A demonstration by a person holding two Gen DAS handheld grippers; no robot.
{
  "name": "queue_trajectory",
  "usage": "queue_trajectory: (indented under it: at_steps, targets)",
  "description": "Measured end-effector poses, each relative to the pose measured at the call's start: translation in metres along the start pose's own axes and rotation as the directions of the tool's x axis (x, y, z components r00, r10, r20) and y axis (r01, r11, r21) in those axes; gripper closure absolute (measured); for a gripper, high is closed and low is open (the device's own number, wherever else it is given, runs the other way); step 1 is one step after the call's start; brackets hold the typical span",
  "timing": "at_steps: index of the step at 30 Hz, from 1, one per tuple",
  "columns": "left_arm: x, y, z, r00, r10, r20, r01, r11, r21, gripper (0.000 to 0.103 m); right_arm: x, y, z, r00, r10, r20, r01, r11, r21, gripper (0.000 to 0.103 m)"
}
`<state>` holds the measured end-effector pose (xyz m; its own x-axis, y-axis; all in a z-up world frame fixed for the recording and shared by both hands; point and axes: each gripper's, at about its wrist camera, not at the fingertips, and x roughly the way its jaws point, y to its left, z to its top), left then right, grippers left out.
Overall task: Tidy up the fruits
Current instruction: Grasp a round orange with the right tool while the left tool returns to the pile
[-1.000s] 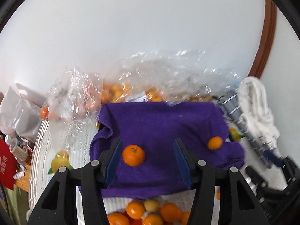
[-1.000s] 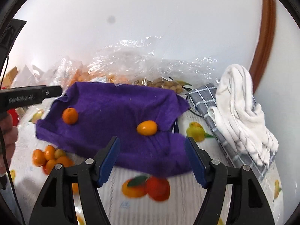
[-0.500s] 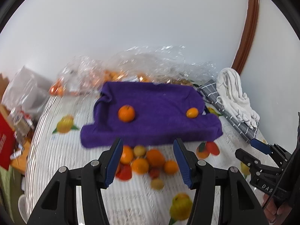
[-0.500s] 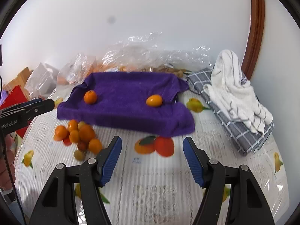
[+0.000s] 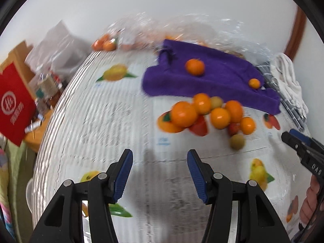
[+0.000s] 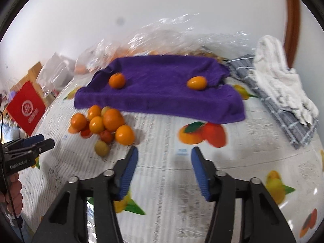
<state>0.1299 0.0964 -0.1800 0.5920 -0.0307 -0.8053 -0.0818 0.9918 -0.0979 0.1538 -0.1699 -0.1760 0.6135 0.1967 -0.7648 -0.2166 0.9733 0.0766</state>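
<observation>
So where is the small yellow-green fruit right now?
In the right wrist view, the yellow-green fruit lies on the tablecloth at the near edge of the pile of oranges, left of centre, in front of the purple towel.

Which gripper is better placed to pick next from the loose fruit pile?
Probably the right gripper: its open fingers sit just beside the fruit pile. The left gripper, also empty, sits farther back.

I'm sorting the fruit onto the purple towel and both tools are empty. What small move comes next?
Probably ease the right tool forward to the nearest orange in the loose pile: its jaws, just closing with nothing between them, stand apart, and only two fruits lie on the purple towel.
</observation>
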Motion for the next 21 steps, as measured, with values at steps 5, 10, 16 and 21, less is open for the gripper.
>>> queue_trajectory:
  at_steps: [5,10,16,21]
  targets:
    - [0.013,0.018,-0.006,1.0,0.025,-0.012,-0.025,0.999,-0.044,0.049,0.019,0.027,0.003,1.0,0.019,-0.018,-0.02,0.998,-0.059,0.066]
    - [0.017,0.026,-0.012,0.999,0.033,0.018,-0.033,0.999,-0.03,0.049,0.036,0.041,0.012,0.998,0.064,-0.03,-0.066,0.995,-0.075,0.066]
    - [0.017,0.029,-0.016,0.997,0.033,0.064,-0.031,0.999,-0.027,0.049,0.059,0.05,0.014,0.994,0.068,-0.08,-0.075,0.993,-0.089,0.066]
    - [0.017,0.032,-0.017,0.998,0.006,0.061,-0.005,1.0,-0.014,0.049,0.073,0.049,0.017,0.993,0.075,-0.095,-0.082,0.994,-0.069,0.066]
